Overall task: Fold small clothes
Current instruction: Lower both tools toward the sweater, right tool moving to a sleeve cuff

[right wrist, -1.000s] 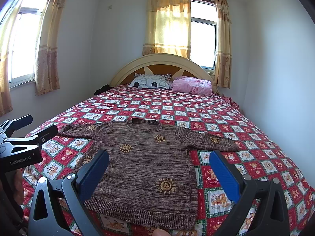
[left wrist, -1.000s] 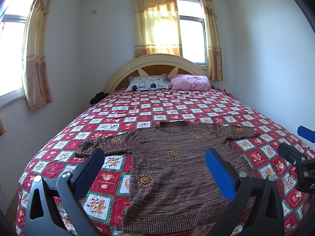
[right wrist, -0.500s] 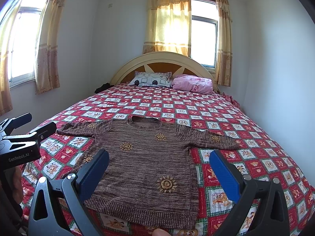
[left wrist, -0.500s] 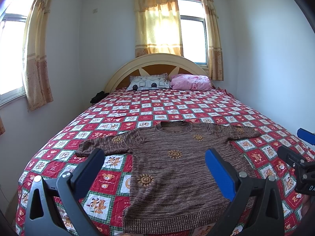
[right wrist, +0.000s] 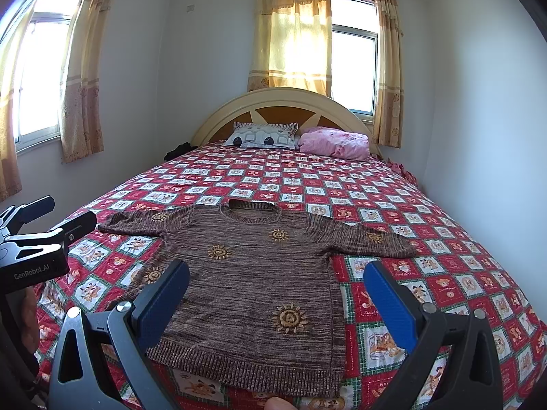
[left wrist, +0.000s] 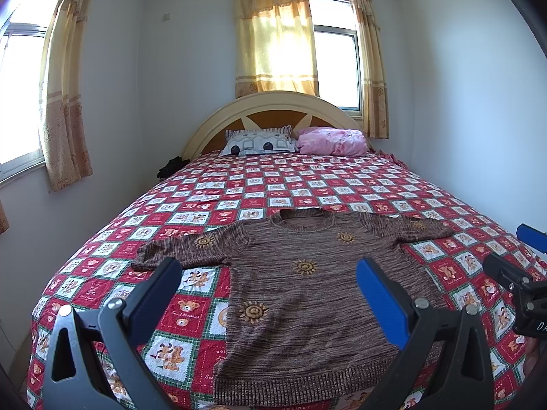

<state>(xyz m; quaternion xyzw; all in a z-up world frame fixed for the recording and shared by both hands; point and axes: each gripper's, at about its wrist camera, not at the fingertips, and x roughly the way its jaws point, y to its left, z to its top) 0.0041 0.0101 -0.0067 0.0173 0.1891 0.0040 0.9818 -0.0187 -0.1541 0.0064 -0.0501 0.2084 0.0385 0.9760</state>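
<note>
- brown knit sweater (left wrist: 307, 294) lies flat, face up, on the red checked bedspread (left wrist: 307, 184), sleeves spread out left & right, neck at the far end, hem at the near edge of the bed. long axis runs near-to-far, straight away from me.
- it's ahead of and below both my grippers, nothing touching it. not folded at all yet, by my read.
- my left gripper (left wrist: 270, 290) sits toward the left half of the sweater; the left sleeve (left wrist: 177, 251) is just far-left of its left finger.
- my right gripper (right wrist: 277, 294) sits toward the right half; the right sleeve (right wrist: 372, 239) is far-right of centre, past its right finger.
- so each hand is nearer its own sleeve. i'd guess sleeves go first, folded inward across the body, tho the hem corners are the closest bit of cloth.
- fingers: both pairs spread wide apart, blue pads facing in, gripping nothing, hovering above the cloth.
- right view shows the left gripper's body at the left edge, well clear of the sweater.
- pillows (right wrist: 266, 135) & pink bundle (right wrist: 336, 143) sit far off by the headboard, not in the way.
</note>
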